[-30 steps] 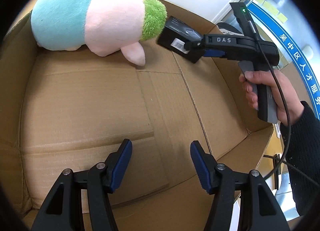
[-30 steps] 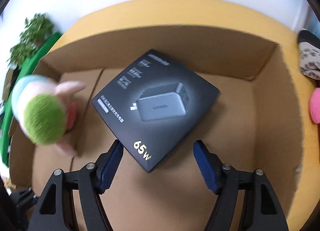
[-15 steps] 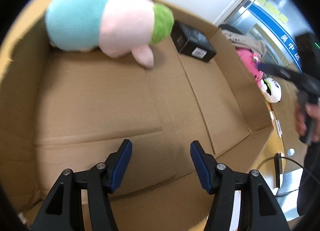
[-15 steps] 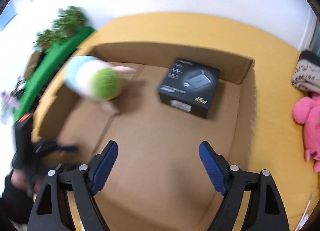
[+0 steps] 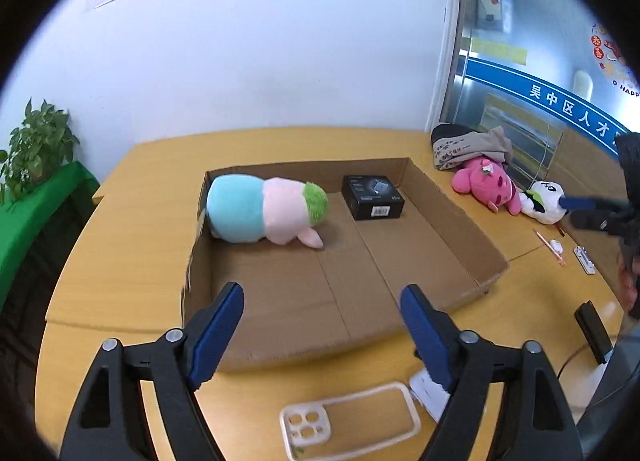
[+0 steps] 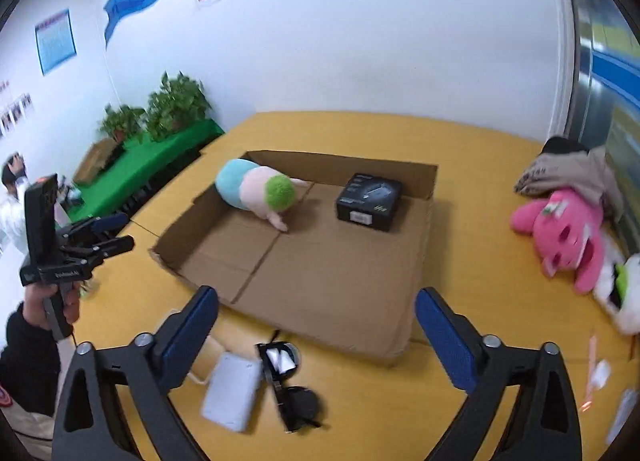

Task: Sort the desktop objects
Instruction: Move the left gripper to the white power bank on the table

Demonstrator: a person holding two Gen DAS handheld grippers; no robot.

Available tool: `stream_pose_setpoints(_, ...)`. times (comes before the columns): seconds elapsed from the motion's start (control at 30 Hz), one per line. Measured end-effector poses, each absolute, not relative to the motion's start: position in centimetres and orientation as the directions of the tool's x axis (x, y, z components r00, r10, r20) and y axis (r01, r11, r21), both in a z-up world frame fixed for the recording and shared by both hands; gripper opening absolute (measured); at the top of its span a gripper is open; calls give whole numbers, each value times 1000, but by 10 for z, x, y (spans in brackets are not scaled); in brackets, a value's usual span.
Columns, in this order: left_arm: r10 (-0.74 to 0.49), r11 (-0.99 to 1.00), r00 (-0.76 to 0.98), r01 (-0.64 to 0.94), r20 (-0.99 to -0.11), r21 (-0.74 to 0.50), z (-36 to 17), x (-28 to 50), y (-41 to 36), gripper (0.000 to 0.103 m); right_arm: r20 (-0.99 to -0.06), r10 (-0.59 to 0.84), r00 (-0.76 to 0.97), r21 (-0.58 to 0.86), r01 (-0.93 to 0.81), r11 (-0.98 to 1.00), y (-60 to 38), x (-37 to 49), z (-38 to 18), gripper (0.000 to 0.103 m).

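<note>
Black sunglasses (image 6: 294,393) show only past the closing, empty right gripper (image 6: 316,325); left gripper (image 5: 322,317) opening, empty.

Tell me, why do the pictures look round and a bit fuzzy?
Both views come through fisheye lenses, so black corners ring them and the wall bends. Left wrist view: sharp on the cardboard box, smeared at the right gripper. Right wrist view: blurry plants and pink plush toy.

right gripper (image 5: 592,213) cut by frame edge – blurred; white panda plush (image 6: 624,293) half out of view.
</note>
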State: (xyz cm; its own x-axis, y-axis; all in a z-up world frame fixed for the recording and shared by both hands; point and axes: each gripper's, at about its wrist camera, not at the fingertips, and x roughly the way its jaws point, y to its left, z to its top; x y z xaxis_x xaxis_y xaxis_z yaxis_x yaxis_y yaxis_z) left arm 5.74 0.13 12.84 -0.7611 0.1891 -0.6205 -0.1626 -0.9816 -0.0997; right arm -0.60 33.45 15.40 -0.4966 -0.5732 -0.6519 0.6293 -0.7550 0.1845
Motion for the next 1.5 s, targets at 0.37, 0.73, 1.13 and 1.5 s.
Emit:
stream_pose_setpoints(0.37, 199, -979, -768, -130, -609, -156, 126, 110, 4, 82, -651, -619, -439, 225, 668, -710, 308, 76, 102, 101)
stream_pose_setpoints(0.73, 415, -910, -606, -270, -679, -315, 75, 104, 44, 82, -755, -606, -249, 298, 693, -656, 262, 115, 11, 101)
stream_pose_setpoints(1.13, 572, -820, -408, -311, -712, -480, 5, 64, 93, 79, -825, -463, -324, 201, 597, -777, 241, 88, -41, 70)
stream_pose_setpoints(1.5, 608, -794, -341, -243, -717, -558, -30, 57, 96, 72, -806, -482, -345, 231, 566, -792, 250, 94, -40, 70)
